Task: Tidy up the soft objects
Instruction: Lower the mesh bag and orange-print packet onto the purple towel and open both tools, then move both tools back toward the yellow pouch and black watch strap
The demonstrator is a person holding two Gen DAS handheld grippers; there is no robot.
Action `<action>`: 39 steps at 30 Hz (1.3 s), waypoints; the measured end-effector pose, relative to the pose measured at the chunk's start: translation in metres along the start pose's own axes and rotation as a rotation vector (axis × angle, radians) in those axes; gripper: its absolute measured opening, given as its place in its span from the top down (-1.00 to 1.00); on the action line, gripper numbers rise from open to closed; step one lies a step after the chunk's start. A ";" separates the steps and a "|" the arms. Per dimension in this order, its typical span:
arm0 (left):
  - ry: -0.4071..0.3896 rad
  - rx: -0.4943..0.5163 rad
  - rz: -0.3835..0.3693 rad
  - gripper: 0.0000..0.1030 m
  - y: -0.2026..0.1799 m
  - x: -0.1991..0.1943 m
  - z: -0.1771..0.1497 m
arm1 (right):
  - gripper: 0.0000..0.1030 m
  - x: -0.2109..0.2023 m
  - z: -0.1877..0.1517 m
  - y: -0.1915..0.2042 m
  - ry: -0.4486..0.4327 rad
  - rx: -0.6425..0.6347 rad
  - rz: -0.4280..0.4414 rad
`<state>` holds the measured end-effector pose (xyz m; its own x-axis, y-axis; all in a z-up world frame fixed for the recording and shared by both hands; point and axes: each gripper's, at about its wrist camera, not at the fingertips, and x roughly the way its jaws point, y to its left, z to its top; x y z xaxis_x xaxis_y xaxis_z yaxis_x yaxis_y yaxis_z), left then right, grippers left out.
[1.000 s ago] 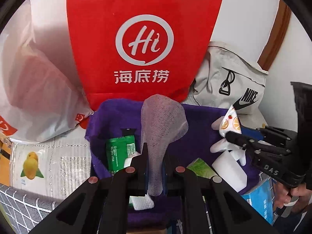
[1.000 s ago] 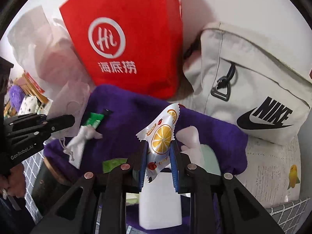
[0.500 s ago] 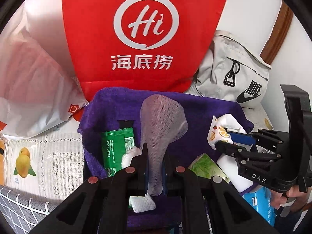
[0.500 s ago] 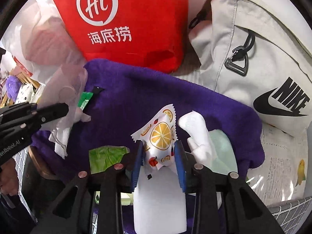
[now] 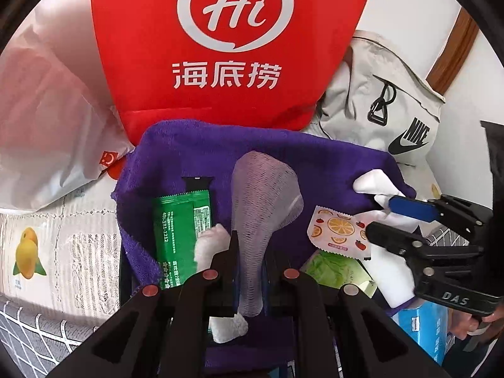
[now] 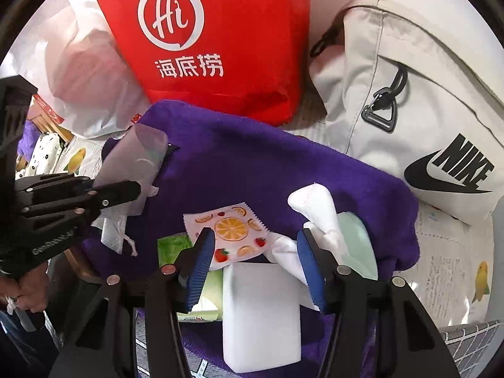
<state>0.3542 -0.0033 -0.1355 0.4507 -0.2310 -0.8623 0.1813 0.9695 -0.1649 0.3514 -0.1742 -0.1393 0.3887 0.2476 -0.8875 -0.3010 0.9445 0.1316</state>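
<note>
Orange-print sachet (image 6: 234, 234) loose between open right claw (image 6: 256, 263) fingers

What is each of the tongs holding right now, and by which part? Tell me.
The left tongs are shut on the mesh pouch, pinching its narrow lower neck. The right tongs are open and hold nothing; the orange-print packet lies loose on the purple towel.

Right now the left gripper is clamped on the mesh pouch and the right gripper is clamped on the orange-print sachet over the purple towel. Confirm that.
Not quite. The right gripper is open: the right wrist view shows its blue pads spread, with the orange-print sachet lying loose on the purple towel. The left gripper is indeed clamped on the mesh pouch.
</note>
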 end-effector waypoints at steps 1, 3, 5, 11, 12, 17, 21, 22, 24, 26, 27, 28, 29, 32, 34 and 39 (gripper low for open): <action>0.001 -0.001 0.000 0.80 0.001 0.001 0.000 | -0.05 -0.002 0.000 -0.001 -0.005 0.000 -0.001; 0.007 -0.007 0.004 0.80 0.003 0.002 -0.001 | -0.05 -0.007 0.001 -0.003 -0.013 0.004 -0.008; 0.011 -0.018 0.003 0.77 0.004 0.005 0.000 | -0.05 -0.011 0.002 -0.007 -0.021 0.011 -0.010; 0.017 -0.034 -0.019 0.30 0.004 0.008 0.000 | -0.05 -0.020 0.004 -0.014 -0.033 0.027 -0.024; 0.014 -0.029 -0.026 0.27 0.002 0.008 0.000 | -0.05 -0.021 0.004 -0.016 -0.034 0.029 -0.024; -0.020 -0.004 -0.050 -0.27 -0.006 -0.002 0.001 | -0.05 -0.027 0.004 -0.017 -0.041 0.025 -0.029; -0.013 -0.003 -0.051 -0.28 -0.007 -0.007 0.002 | -0.05 -0.030 0.005 -0.017 -0.046 0.022 -0.032; -0.009 0.001 -0.045 -0.28 -0.008 -0.007 0.002 | -0.05 -0.031 0.005 -0.017 -0.047 0.022 -0.033; 0.002 0.013 -0.031 -0.28 -0.010 -0.008 0.003 | -0.05 -0.033 0.005 -0.016 -0.048 0.016 -0.033; -0.002 0.010 -0.054 -0.28 -0.013 -0.016 0.005 | -0.05 -0.035 0.006 -0.015 -0.051 0.014 -0.040; -0.011 0.010 -0.075 -0.28 -0.014 -0.020 0.005 | -0.05 -0.038 0.006 -0.015 -0.056 0.012 -0.045; -0.023 0.014 -0.099 -0.29 -0.016 -0.026 0.006 | -0.05 -0.041 0.006 -0.015 -0.061 0.010 -0.047; -0.028 0.021 -0.107 -0.31 -0.017 -0.031 0.006 | -0.05 -0.043 0.006 -0.015 -0.065 0.009 -0.049; -0.053 0.049 -0.098 -0.32 -0.025 -0.044 0.007 | -0.05 -0.055 0.006 -0.019 -0.086 0.018 -0.064; -0.057 0.057 -0.098 -0.32 -0.026 -0.050 0.007 | -0.05 -0.062 0.005 -0.022 -0.096 0.029 -0.067; -0.080 0.059 -0.078 -0.32 -0.029 -0.064 0.005 | -0.05 -0.081 -0.004 -0.024 -0.121 0.056 -0.065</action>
<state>0.3247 -0.0168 -0.0736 0.5011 -0.3133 -0.8067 0.2683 0.9425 -0.1993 0.3237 -0.2175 -0.0718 0.5092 0.2064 -0.8355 -0.2241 0.9691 0.1028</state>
